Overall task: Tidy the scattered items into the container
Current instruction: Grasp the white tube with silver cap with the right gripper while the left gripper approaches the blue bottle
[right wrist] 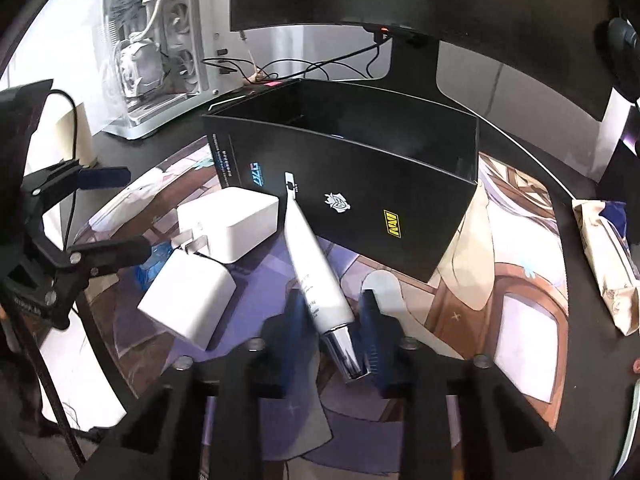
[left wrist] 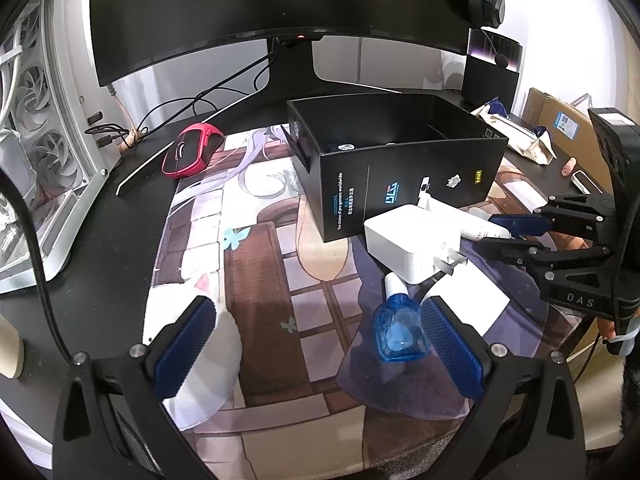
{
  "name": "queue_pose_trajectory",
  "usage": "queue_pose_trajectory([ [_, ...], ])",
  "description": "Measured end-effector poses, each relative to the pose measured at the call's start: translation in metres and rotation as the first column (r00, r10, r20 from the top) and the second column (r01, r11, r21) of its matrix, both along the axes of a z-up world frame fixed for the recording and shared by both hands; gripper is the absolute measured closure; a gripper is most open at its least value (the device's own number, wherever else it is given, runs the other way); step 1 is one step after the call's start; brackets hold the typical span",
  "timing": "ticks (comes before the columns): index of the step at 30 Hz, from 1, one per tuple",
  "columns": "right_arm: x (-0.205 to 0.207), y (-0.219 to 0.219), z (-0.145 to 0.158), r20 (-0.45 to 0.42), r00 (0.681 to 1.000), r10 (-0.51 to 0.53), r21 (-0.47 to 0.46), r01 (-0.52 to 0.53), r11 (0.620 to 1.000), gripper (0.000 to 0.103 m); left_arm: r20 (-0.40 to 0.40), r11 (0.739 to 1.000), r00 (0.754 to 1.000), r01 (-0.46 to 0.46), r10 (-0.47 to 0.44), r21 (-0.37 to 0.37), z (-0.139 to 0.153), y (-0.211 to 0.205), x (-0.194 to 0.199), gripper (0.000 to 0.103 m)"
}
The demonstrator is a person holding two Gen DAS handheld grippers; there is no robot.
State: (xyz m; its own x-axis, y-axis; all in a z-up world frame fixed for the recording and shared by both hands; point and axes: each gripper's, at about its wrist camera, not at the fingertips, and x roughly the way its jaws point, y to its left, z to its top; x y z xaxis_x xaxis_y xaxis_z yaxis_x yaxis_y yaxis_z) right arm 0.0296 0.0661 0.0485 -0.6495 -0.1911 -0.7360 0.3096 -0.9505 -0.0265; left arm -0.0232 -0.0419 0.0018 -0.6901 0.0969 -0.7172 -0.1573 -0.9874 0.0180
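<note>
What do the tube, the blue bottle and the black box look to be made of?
Tube: likely soft matte white plastic, with a mirror-bright chrome-look cap.
Blue bottle: clear blue plastic; light shows through.
Black box: probably matte printed cardboard, going by its thin walls and sharp folded edges.

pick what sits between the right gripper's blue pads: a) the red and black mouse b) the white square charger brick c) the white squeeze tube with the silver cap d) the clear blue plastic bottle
c: in the right wrist view the right gripper has its blue pads closed around the white squeeze tube with the silver cap; the clear blue plastic bottle lies by the open left gripper.
</note>
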Motion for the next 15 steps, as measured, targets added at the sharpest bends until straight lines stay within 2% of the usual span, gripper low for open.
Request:
queue_pose_trajectory([
  [6,0.007,0.0,0.0,-0.023,1.0,-0.002,0.002,0.002,1.0,0.081,0.002,1.0,1.0,-0.001,0.001,-0.006,-0.001,-0.001,0.0,0.0],
  [15,0.014,0.001,-0.001,-0.039,0.999,0.0,0.028,0.001,1.0,0.081,0.018,0.999,0.999,0.045,-0.045,0.002,-0.004,0.004,0.001,0.0],
])
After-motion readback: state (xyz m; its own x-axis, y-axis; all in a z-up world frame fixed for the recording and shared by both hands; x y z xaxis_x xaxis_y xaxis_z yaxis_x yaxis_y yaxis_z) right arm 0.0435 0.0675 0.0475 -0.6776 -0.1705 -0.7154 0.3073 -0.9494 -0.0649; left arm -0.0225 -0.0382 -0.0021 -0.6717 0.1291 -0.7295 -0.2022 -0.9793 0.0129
